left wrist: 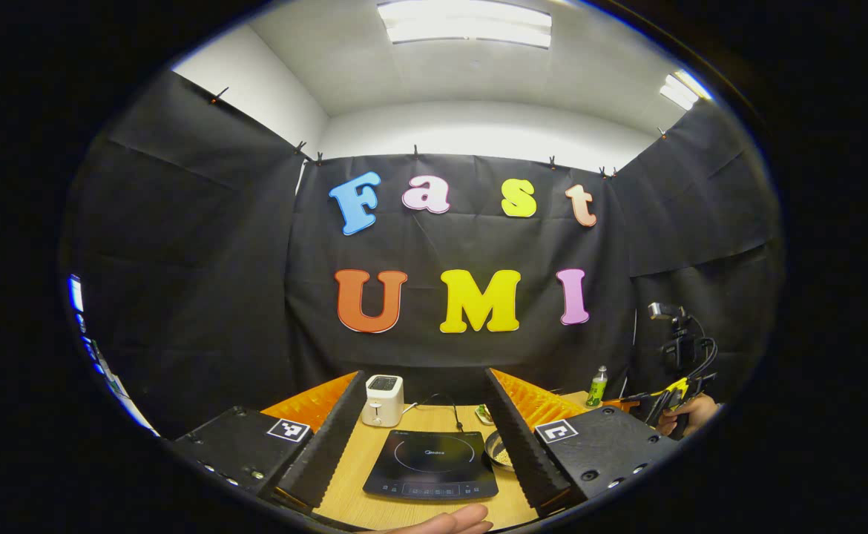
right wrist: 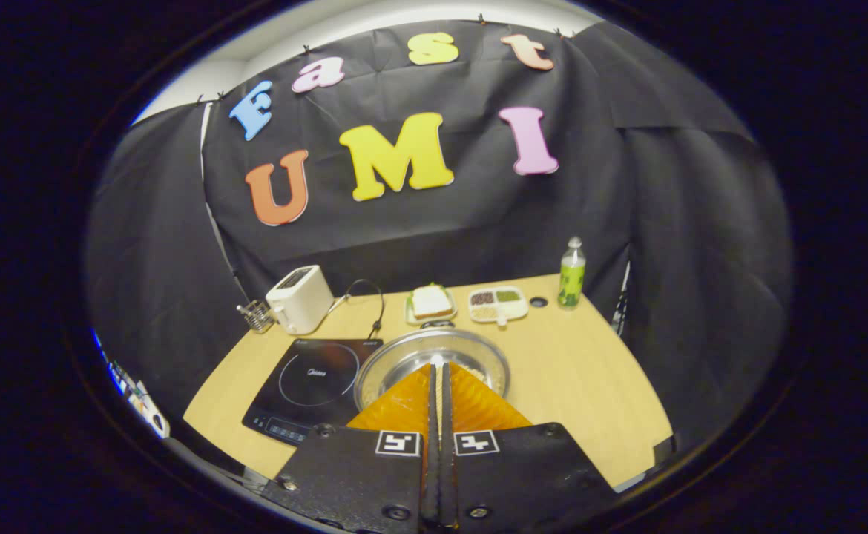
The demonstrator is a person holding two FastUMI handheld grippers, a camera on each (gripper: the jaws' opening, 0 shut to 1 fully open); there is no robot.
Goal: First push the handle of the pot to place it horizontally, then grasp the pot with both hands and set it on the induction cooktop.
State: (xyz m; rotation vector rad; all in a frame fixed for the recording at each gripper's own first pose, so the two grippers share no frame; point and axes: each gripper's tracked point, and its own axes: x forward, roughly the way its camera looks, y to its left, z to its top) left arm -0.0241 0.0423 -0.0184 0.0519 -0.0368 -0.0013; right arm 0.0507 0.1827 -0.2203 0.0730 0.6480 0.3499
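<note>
Right tongs point(right wrist: 438, 386): fingers pressed together, empty, tips over pot point(right wrist: 432, 362).
Left tongs point(left wrist: 426, 415): spread wide, empty, level above induction cooktop point(left wrist: 432, 463).

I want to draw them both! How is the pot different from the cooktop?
The pot is round, shiny metal and deep like a bowl; the induction cooktop is a flat, dark, squarish slab with a circle marked on top. The pot has something pale inside, while the cooktop carries nothing. In the right gripper view the pot sits just right of the cooktop, not on it. Both rest on the same wooden table.
</note>
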